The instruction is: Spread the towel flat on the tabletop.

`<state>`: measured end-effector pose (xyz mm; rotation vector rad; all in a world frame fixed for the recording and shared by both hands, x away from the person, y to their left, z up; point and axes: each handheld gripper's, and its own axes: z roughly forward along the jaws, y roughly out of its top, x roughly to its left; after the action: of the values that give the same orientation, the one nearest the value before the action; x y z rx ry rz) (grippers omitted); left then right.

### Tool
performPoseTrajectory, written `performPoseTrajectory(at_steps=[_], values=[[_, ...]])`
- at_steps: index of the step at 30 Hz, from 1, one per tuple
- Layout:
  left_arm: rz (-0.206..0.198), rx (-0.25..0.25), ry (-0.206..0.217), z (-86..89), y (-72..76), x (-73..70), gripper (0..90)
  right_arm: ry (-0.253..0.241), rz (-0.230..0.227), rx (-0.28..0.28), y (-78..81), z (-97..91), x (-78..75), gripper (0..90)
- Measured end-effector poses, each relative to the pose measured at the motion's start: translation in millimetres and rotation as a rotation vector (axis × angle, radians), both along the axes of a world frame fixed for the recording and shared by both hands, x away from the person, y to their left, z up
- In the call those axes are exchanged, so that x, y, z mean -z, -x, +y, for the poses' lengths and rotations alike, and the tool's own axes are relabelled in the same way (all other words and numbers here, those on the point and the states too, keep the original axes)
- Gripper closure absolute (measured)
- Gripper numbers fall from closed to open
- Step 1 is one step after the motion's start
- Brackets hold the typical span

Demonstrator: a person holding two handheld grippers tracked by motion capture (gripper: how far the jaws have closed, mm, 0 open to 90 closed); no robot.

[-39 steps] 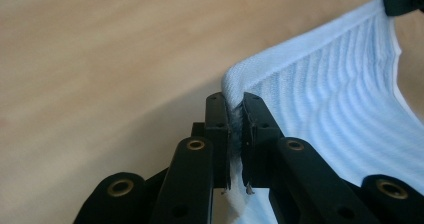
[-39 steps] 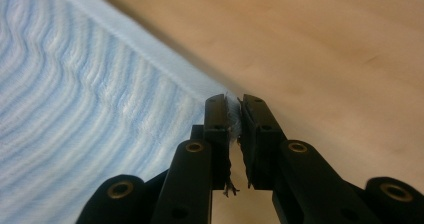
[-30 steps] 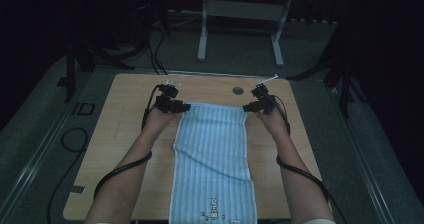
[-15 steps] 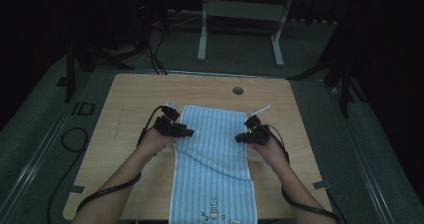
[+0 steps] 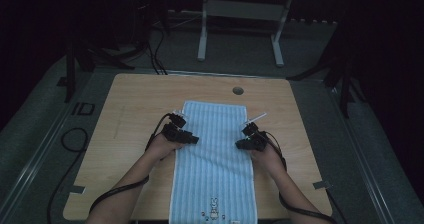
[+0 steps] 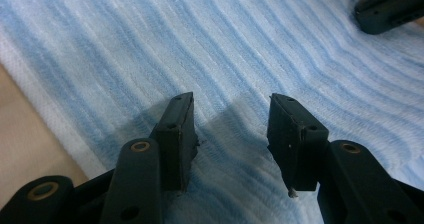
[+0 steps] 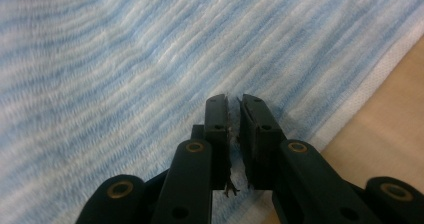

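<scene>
From the high view I see the striped blue towel lying lengthwise down the middle of the wooden table, its near end hanging over the edge at six o'clock. The only marking on it I can make out is a small printed rabbit figure with tiny motifs under it near that end; if there is lettering, it is too small to read. On the floor strip at nine o'clock from the table, dark characters that look like "ID" stand out.

My left gripper sits at the towel's left edge, my right gripper at its right edge, both about halfway along the cloth.

The left gripper view gives what the overhead cannot: the left jaws stand moderately apart with bare towel between them, nothing pinched, and the tip of the right gripper shows at two o'clock. It also shows the weave and the white hem along the table.

In the right gripper view the right jaws have just been closing and stand nearly together, a thin slit left; loose threads cling to the pads, but I cannot tell whether any cloth is caught.
</scene>
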<state>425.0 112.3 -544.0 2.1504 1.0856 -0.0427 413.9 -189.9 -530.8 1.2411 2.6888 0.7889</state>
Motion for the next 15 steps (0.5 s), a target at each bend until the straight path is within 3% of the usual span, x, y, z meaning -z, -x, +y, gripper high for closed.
performPoseTrajectory(at_steps=[9,12,15], values=[[-0.018,-0.076,0.003,-4.0,-23.5,1.2,57.2,-0.011,0.023,0.053,-30.6,-4.0,-0.7,79.6],[-0.031,-0.076,-0.023,-4.6,-21.6,-2.8,52.9,-0.014,0.022,0.054,-34.3,-2.6,-1.7,71.5],[-0.076,-0.061,-0.010,-0.2,-11.9,-12.6,51.5,-0.007,-0.010,0.037,-30.0,-1.7,-4.2,71.6]])
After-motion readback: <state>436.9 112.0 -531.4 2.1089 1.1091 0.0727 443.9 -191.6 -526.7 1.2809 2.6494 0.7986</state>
